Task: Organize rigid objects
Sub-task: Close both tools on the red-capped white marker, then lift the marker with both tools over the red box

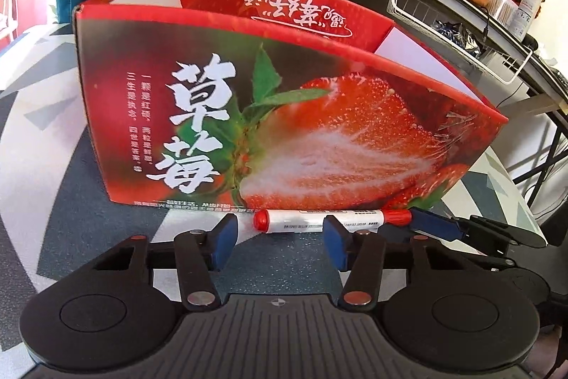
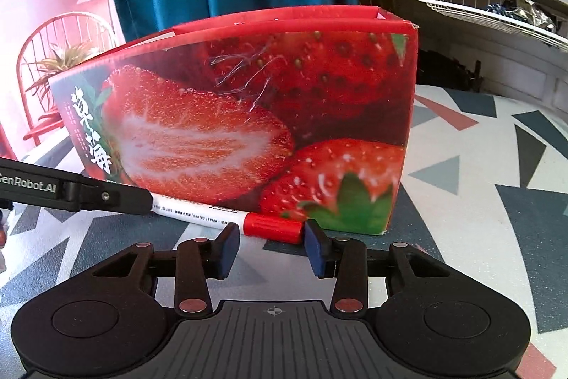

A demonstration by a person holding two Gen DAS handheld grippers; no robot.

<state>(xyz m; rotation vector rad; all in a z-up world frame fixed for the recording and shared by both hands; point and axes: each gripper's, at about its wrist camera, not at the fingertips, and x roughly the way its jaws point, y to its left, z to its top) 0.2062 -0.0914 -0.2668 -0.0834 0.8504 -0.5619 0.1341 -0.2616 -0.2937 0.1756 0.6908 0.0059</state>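
Marker (image 1: 316, 222) with red cap (image 2: 272, 227) lies on the patterned bench (image 2: 497, 166), touching the near base of the open strawberry box (image 1: 284, 116). Left gripper (image 1: 277, 238) has jaws apart around the barrel's left end; right gripper (image 2: 271, 245) has jaws apart around the cap.

Desk (image 1: 53, 187) has a patterned top: grey, dark teal, white and dull-red triangles and bands. Two items sit directly on it. Open-topped strawberry-print cardboard box (image 1: 284, 116) stands upright toward the far side of the desk, long printed face toward the cameras. Red-capped white marker (image 1: 309, 222) lies flat on the desk along the foot of that face, touching or just beside it; can't tell which. In the right wrist view the cap end (image 2: 273, 228) points toward the box's right corner.
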